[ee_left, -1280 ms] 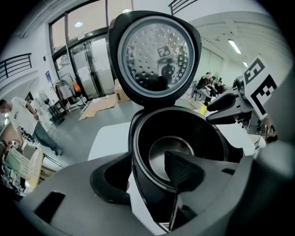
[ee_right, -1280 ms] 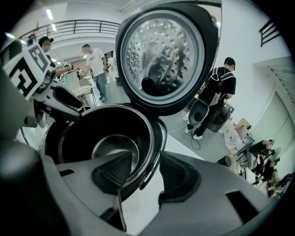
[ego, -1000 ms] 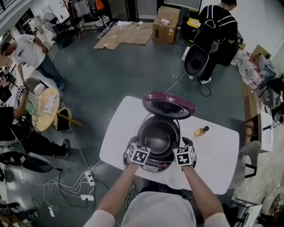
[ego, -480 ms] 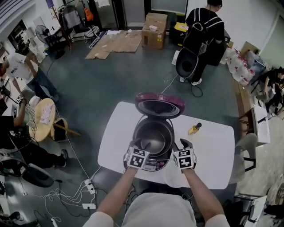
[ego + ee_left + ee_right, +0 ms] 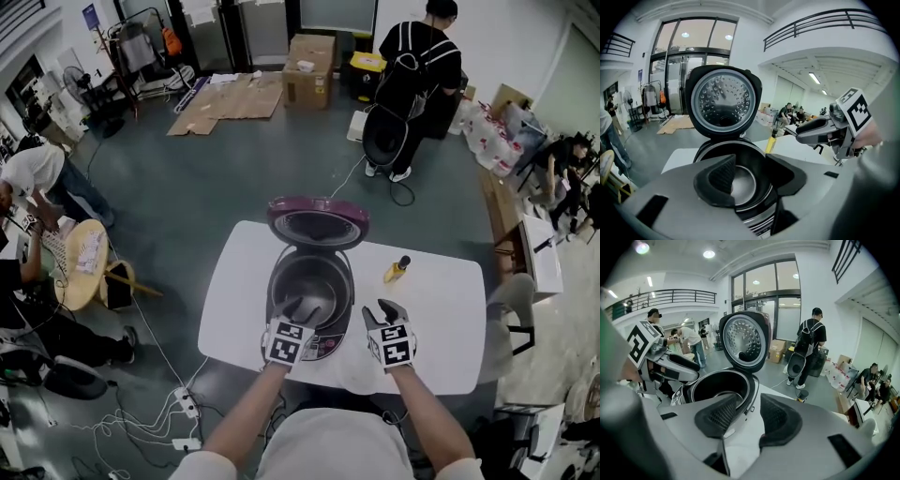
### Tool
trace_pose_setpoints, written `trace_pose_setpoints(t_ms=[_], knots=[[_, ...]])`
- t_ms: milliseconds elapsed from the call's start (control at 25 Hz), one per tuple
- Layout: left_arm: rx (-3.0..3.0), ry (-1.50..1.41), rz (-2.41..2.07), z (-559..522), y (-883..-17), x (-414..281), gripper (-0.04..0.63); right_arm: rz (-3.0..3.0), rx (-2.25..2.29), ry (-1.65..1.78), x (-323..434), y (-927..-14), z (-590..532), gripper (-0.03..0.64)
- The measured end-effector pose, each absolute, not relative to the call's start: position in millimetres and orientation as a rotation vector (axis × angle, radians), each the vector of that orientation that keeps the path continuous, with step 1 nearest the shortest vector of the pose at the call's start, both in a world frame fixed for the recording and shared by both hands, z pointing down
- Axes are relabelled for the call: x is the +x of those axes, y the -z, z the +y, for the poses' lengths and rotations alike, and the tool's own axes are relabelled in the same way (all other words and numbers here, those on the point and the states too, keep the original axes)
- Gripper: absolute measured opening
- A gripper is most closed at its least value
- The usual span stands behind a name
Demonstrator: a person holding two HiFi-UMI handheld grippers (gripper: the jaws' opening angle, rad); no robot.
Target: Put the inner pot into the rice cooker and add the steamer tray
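The inner pot (image 5: 307,284) already sits down inside the rice cooker (image 5: 323,345) on the white table (image 5: 441,314), and it lies straight ahead of you, between your two grippers and a little beyond their tips. The purple lid (image 5: 317,223) stands open behind it. Your left gripper (image 5: 300,308) hangs over the near left of the rim and looks right down into the pot. Your right gripper (image 5: 384,310) is just off the cooker's right side, over bare table, with the yellow bottle (image 5: 397,270) farther out. The fingers of both are apart and hold nothing. You have no grip on the pot or the cooker. The move ahead turns on the steamer tray, and you cannot pick it out for certain. A pale rounded shape (image 5: 354,373) at the table's near edge, by your right wrist, may be it, which would make the right hand the nearer one. Compared with a second ago, both grippers have come up and back towards you from low beside the cooker's rim. Their jaws have just been closing a little on nothing. The pot has stayed seated where it was, so that half of the job looks done.
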State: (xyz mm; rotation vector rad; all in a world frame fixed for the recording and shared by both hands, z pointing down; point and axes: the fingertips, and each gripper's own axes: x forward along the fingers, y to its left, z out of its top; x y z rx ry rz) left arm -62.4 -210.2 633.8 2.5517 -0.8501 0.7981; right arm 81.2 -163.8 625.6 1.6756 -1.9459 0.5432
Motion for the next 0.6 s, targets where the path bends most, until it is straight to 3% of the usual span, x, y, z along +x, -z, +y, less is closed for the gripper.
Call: trace_pose_setpoints(t_ms=[600], knots=[[2.551,-0.632,-0.883,-145,-616,-28,0.213,-2.038,1.616,-0.537,118,-612,-108,0.173]])
